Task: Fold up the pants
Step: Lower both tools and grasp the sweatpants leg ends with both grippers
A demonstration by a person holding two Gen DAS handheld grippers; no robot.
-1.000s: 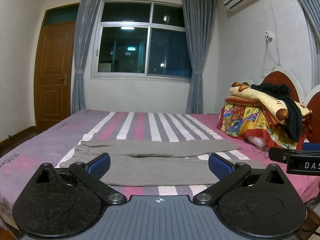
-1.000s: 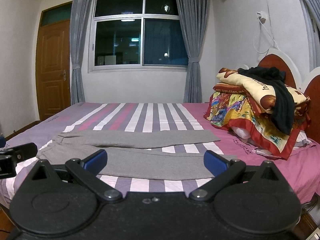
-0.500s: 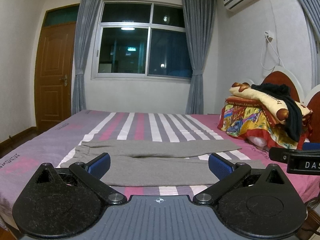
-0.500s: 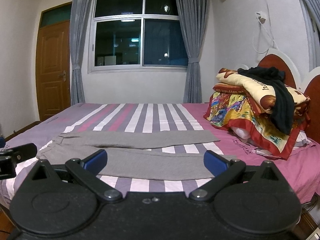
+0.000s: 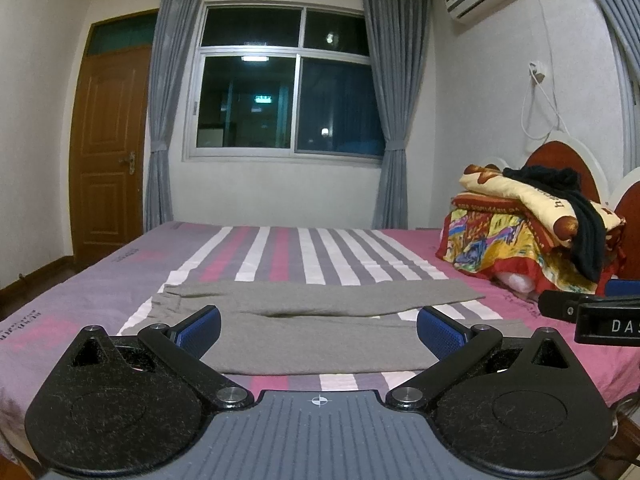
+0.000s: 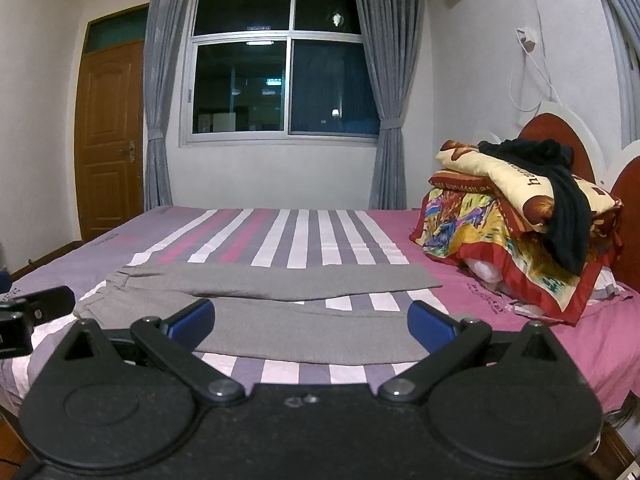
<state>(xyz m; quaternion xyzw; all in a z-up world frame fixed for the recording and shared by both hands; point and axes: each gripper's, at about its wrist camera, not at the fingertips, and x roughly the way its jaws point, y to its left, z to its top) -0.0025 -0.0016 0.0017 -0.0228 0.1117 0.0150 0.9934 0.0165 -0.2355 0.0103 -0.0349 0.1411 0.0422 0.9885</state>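
Grey pants (image 5: pixel 316 320): laid flat across the near part of the bed, waistband to the left, two legs running right, slightly parted.
Bed (image 5: pixel 280 248): striped pink, purple and white sheet.
Left gripper (image 5: pixel 318 330): jaws spread wide, holding nothing, blue pads (image 5: pixel 200 326) poised at the near edge of the pants, not touching.
Right gripper (image 6: pixel 312 322): likewise released, empty, at the near edge, to the right of the left one.
Folded blankets (image 6: pixel 500 220): stacked far right by the headboard, black garment (image 6: pixel 560 200) draped on top.
Window (image 5: pixel 280 84): far wall, dark, grey curtains either side.
Wooden door (image 5: pixel 108 148): far left.
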